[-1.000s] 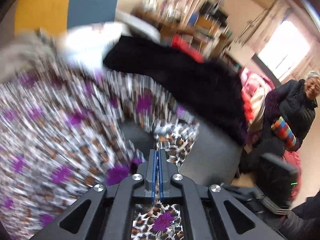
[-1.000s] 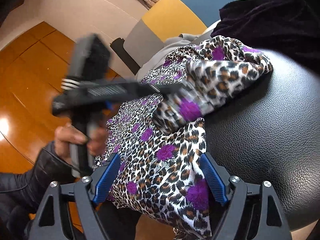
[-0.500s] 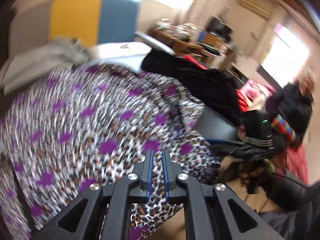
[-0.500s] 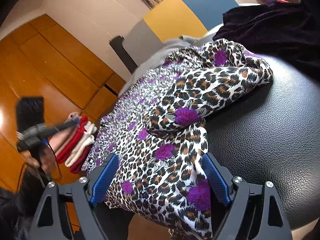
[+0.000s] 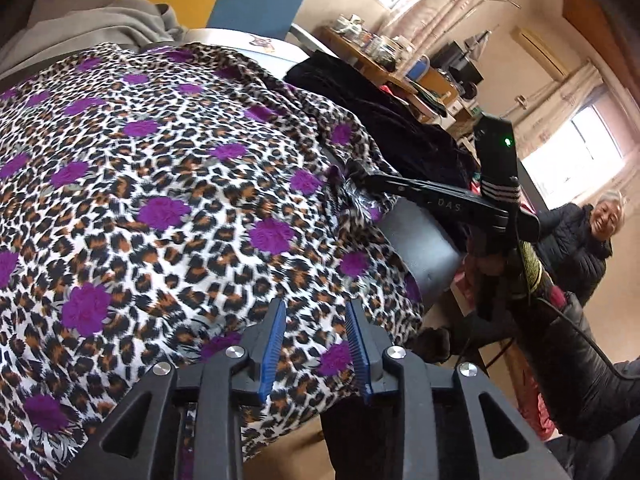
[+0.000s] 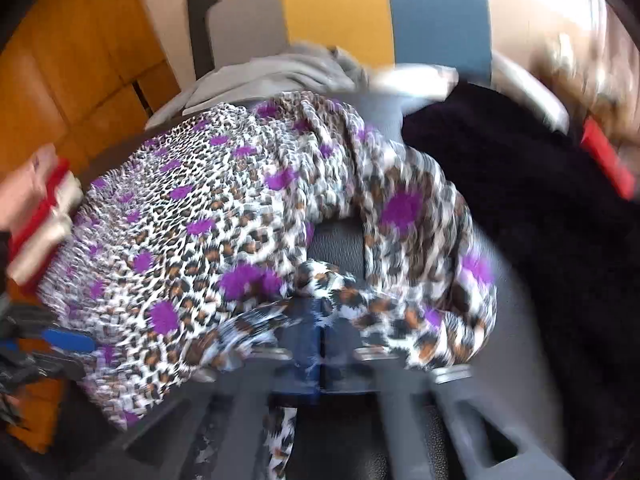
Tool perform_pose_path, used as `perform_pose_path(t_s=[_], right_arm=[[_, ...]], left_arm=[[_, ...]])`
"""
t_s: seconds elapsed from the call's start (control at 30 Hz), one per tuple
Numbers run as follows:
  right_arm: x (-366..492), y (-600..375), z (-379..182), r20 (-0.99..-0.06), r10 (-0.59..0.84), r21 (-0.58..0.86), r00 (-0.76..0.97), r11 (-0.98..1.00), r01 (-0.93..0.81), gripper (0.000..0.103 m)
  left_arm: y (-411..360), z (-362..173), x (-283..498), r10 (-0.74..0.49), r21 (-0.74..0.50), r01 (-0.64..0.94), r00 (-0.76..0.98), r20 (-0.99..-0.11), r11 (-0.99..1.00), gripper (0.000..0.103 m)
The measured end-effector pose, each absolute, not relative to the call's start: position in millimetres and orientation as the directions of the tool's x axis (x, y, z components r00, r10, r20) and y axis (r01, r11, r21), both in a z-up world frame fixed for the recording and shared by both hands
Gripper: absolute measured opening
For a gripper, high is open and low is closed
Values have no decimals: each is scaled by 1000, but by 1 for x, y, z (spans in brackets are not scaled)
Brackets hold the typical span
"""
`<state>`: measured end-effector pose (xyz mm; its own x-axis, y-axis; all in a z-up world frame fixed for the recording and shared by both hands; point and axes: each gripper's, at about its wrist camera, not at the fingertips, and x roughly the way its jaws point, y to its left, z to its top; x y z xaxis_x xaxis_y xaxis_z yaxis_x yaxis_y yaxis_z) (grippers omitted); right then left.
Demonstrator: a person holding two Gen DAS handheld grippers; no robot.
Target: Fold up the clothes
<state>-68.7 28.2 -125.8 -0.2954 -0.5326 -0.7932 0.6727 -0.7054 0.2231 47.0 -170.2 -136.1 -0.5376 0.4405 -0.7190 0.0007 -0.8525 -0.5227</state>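
left tongs: the left gripper (image 5: 316,344) has its blue pads spread apart, with nothing between them; it hovers just over the near edge of the leopard-print garment (image 5: 168,200).
right tongs: the right gripper (image 6: 322,344) has its pads pressed together, pinching a bunched fold of the leopard-print garment (image 6: 224,216); the view is blurred.
in the left view: the right gripper (image 5: 362,178) reaches in from the right, its tip at a gathered edge of the cloth.
garment: spread over a black leather seat (image 6: 336,240), beyond both tongs; a strip hangs down below the right tongs.
long axis: in the left view it runs from the near left up towards the far right.
containers: none can be made out.
beyond the garment: a grey garment (image 5: 108,28) at the far edge, a black garment (image 5: 400,120) to the far right, touching the printed cloth.
left of the right tongs: a stack of red and pale folded cloth (image 6: 44,216).
far right of the left tongs: a seated person (image 5: 580,248), well apart.
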Motion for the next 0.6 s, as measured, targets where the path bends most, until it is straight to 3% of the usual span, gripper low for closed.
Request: perform_pose_path(t_s=[0.2, 0.33, 0.57, 0.6], right_arm=[[-37, 138, -123, -600, -714, 497, -361, -686, 532, 4], [-29, 177, -148, -628, -682, 533, -375, -728, 431, 4], [-23, 191, -160, -633, -685, 545, -361, -725, 421, 8], [-23, 191, -163, -627, -696, 562, -350, -715, 416, 17]], left_arm=[[-162, -137, 25, 487, -567, -24, -542, -685, -823, 35], [-143, -129, 3, 505, -557, -73, -533, -679, -827, 39], [-109, -119, -47, 593, -629, -122, -505, -627, -768, 45], [-95, -118, -52, 584, -598, -150, -494, -645, -787, 45]])
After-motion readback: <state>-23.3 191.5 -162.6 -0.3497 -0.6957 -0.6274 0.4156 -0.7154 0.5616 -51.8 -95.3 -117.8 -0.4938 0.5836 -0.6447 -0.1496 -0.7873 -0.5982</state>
